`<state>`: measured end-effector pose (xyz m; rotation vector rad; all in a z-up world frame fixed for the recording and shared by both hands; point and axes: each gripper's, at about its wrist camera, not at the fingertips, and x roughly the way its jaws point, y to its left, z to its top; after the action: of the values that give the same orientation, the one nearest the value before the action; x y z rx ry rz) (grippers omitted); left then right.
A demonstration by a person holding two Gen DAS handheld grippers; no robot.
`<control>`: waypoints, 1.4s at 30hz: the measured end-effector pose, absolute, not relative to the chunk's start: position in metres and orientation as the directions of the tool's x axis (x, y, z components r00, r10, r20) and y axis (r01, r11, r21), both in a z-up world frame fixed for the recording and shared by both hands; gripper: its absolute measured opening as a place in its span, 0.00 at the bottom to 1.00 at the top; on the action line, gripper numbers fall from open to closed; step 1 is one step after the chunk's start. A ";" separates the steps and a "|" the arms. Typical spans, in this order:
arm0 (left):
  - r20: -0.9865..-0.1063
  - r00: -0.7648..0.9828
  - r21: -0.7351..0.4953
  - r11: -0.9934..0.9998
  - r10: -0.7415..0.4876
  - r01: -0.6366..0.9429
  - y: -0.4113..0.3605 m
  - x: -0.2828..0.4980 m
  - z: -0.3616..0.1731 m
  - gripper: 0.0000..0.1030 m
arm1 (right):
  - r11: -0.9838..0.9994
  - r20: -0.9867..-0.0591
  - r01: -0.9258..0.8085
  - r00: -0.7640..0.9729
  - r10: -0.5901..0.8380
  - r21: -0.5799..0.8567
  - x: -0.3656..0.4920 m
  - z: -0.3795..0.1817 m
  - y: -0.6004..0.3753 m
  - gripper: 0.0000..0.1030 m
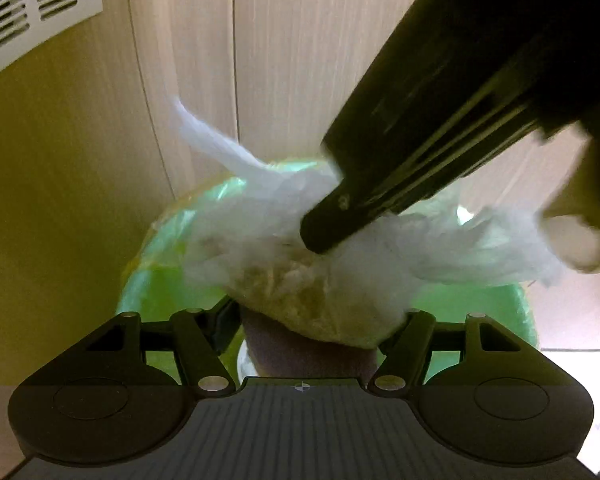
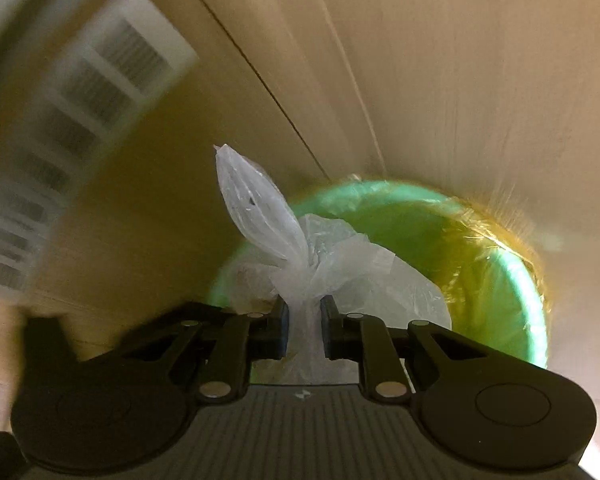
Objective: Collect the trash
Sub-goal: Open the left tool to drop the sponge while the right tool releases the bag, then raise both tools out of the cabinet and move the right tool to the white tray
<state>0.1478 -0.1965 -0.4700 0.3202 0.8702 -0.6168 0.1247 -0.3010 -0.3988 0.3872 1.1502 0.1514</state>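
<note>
Trash bag [image 2: 332, 264], white translucent plastic, knotted, one ear standing up at centre-left of the right wrist view, pale crumpled contents inside. Location: over the mouth of the green-lined bin [image 2: 516, 280], centre to right of frame, against pale wood panels [image 2: 440, 80]. White vent grille [image 2: 100, 80], upper left. Right hand-held gripper [image 2: 304, 332]: jaws nearly closed, pinching the bag's neck. Left hand-held gripper [image 1: 304, 332]: jaws spread wide beneath the bag, fingertips hidden; whether it grips anything cannot be told.
</note>
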 end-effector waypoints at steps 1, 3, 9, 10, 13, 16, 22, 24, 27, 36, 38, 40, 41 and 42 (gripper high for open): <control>-0.798 0.476 0.009 0.783 -0.369 0.622 -0.194 0.149 -0.473 0.69 | 0.930 -0.872 0.088 0.390 0.297 0.356 0.128 -0.406 -0.302 0.16; -0.812 0.456 -0.003 0.785 -0.363 0.619 -0.189 0.150 -0.478 0.69 | 0.927 -0.882 0.112 0.366 0.298 0.359 0.132 -0.414 -0.310 0.17; -0.817 0.463 -0.004 0.806 -0.344 0.592 -0.182 0.154 -0.483 0.69 | 0.910 -0.896 0.192 0.336 0.290 0.366 0.140 -0.424 -0.321 0.54; -0.806 0.478 0.003 0.805 -0.349 0.593 -0.181 0.153 -0.480 0.69 | 0.910 -0.899 0.196 0.327 0.290 0.365 0.140 -0.426 -0.322 0.54; -0.789 0.491 -0.002 0.802 -0.368 0.597 -0.179 0.153 -0.473 0.69 | 0.907 -0.908 0.212 0.299 0.295 0.364 0.135 -0.434 -0.323 0.54; -0.818 0.431 -0.095 0.829 -0.380 0.551 -0.167 0.165 -0.480 0.69 | 0.902 -0.909 0.243 0.314 0.276 0.357 0.129 -0.436 -0.325 0.54; -0.823 0.414 -0.136 0.843 -0.388 0.520 -0.172 0.167 -0.488 0.68 | 0.882 -0.887 0.302 0.403 0.225 0.361 0.096 -0.414 -0.343 0.54; -0.803 0.426 -0.183 0.852 -0.417 0.490 -0.171 0.170 -0.487 0.68 | 0.880 -0.884 0.315 0.418 0.208 0.356 0.086 -0.410 -0.349 0.54; -0.824 0.343 -0.327 0.873 -0.451 0.362 -0.167 0.184 -0.506 0.67 | 0.879 -0.878 0.318 0.434 0.199 0.356 0.070 -0.407 -0.357 0.54; -0.784 0.393 -0.413 0.877 -0.480 0.247 -0.136 0.161 -0.461 0.67 | 0.890 -0.905 0.359 0.409 0.120 0.280 0.010 -0.415 -0.361 0.54; -0.794 0.392 -0.387 0.883 -0.465 0.264 -0.131 0.147 -0.441 0.67 | 0.894 -0.912 0.365 0.396 0.105 0.261 -0.005 -0.414 -0.357 0.54; -0.795 0.394 -0.373 0.884 -0.461 0.282 -0.126 0.129 -0.413 0.67 | 0.898 -0.915 0.365 0.393 0.091 0.246 -0.019 -0.403 -0.354 0.54; -0.792 0.399 -0.368 0.883 -0.462 0.292 -0.123 0.122 -0.399 0.67 | 0.899 -0.912 0.361 0.400 0.090 0.247 -0.024 -0.394 -0.352 0.54; -0.788 0.406 -0.361 0.882 -0.462 0.303 -0.120 0.115 -0.380 0.67 | 0.902 -0.906 0.352 0.414 0.090 0.251 -0.028 -0.382 -0.350 0.54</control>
<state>0.1146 -0.1200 -0.3797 -0.1709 1.0472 -0.4856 -0.0281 -0.3499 -0.3817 0.4405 1.1423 -0.1711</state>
